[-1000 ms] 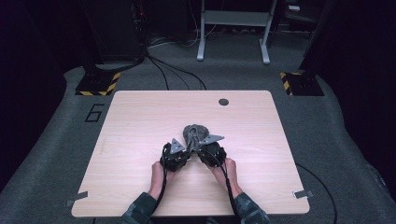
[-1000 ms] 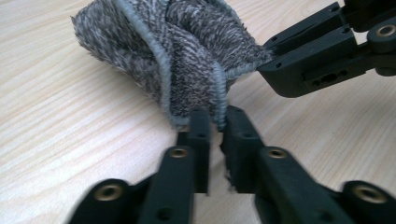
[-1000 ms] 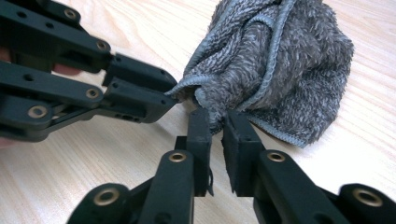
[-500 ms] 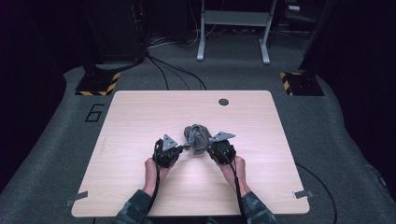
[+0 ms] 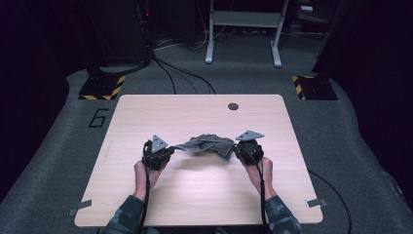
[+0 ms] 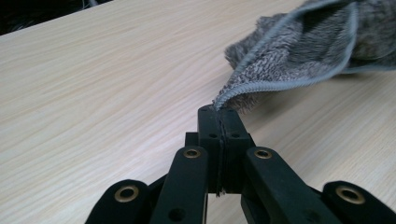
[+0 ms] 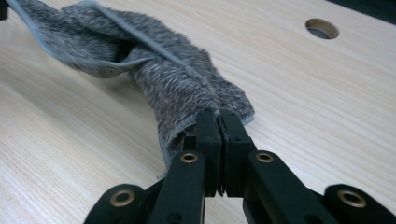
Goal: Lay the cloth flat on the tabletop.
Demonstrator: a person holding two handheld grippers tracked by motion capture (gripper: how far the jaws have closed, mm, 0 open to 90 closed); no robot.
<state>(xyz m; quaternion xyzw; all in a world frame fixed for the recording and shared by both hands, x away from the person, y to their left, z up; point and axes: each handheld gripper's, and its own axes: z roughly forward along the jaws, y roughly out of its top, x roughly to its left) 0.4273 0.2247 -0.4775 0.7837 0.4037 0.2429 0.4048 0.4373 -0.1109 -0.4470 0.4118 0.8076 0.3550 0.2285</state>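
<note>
Grey cloth (image 5: 207,145), fluffy with a stitched pale hem, hanging stretched above the wooden table (image 5: 195,200), on the near side of the round hole (image 5: 233,106) in the tabletop, between the two tools. Left gripper (image 5: 168,150) at the cloth's left end, jaws pressed tight together on a corner of the hem. Right gripper (image 5: 237,148) at the cloth's right end, jaws likewise clamped shut, pinching a bunched edge of the pile. Middle of the cloth sagging and twisted into folds between the two pinched ends. Hands and patterned sleeves reaching in from the table's near edge, cables trailing back along the forearms.
</note>
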